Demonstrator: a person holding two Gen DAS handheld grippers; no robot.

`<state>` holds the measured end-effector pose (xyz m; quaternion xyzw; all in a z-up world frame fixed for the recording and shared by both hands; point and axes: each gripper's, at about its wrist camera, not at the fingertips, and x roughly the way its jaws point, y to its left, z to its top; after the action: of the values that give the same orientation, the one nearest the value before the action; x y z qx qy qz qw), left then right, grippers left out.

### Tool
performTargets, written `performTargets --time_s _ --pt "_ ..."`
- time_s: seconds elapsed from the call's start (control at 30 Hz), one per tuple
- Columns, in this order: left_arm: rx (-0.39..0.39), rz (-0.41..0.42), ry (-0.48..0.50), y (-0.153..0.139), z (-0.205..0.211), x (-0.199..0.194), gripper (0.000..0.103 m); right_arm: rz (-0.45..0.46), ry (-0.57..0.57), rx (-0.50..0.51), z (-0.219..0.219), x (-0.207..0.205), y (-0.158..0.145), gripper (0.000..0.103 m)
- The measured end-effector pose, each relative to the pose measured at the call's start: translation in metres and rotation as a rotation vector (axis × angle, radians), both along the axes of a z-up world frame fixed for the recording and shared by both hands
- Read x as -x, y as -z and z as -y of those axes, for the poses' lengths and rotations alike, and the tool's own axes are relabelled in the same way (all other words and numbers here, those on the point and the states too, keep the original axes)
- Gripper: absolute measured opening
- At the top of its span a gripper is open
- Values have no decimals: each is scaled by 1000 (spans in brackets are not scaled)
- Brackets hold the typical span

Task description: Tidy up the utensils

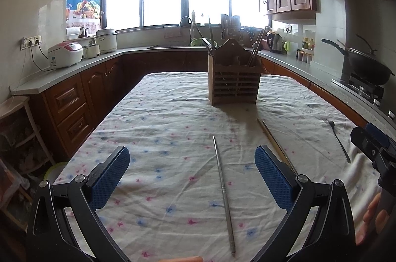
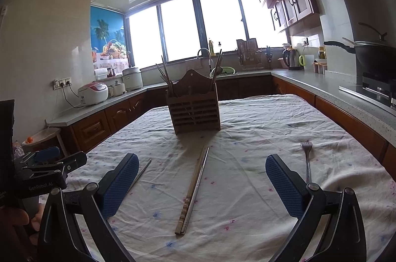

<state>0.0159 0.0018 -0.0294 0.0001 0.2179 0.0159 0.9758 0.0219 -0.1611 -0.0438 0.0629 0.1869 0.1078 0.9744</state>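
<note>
A wooden slatted utensil holder (image 1: pixel 234 81) (image 2: pixel 194 108) stands at the table's far middle with several chopsticks and utensils upright in it. On the cloth lie a single metal chopstick (image 1: pixel 224 192) (image 2: pixel 141 174), a wooden and a metal chopstick side by side (image 2: pixel 193 192) (image 1: pixel 276 145), and a fork (image 1: pixel 339 140) (image 2: pixel 307 160). My left gripper (image 1: pixel 193 177) is open above the single metal chopstick, holding nothing. My right gripper (image 2: pixel 201 185) is open over the pair of chopsticks, also holding nothing.
The table carries a white flowered cloth (image 1: pixel 160 128) (image 2: pixel 259 138). Counters with rice cookers (image 1: pixel 65 54), a sink (image 1: pixel 198 41), a kettle (image 2: pixel 292 59) and a wok (image 1: pixel 366 64) ring the table. The right gripper's body (image 1: pixel 376 148) shows at the left view's right edge.
</note>
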Motion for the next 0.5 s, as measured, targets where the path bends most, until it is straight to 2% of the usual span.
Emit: performTargets --time_s 0.5 --pt "18 6 -5 0 -4 1 103 16 -11 7 -4 2 -3 103"
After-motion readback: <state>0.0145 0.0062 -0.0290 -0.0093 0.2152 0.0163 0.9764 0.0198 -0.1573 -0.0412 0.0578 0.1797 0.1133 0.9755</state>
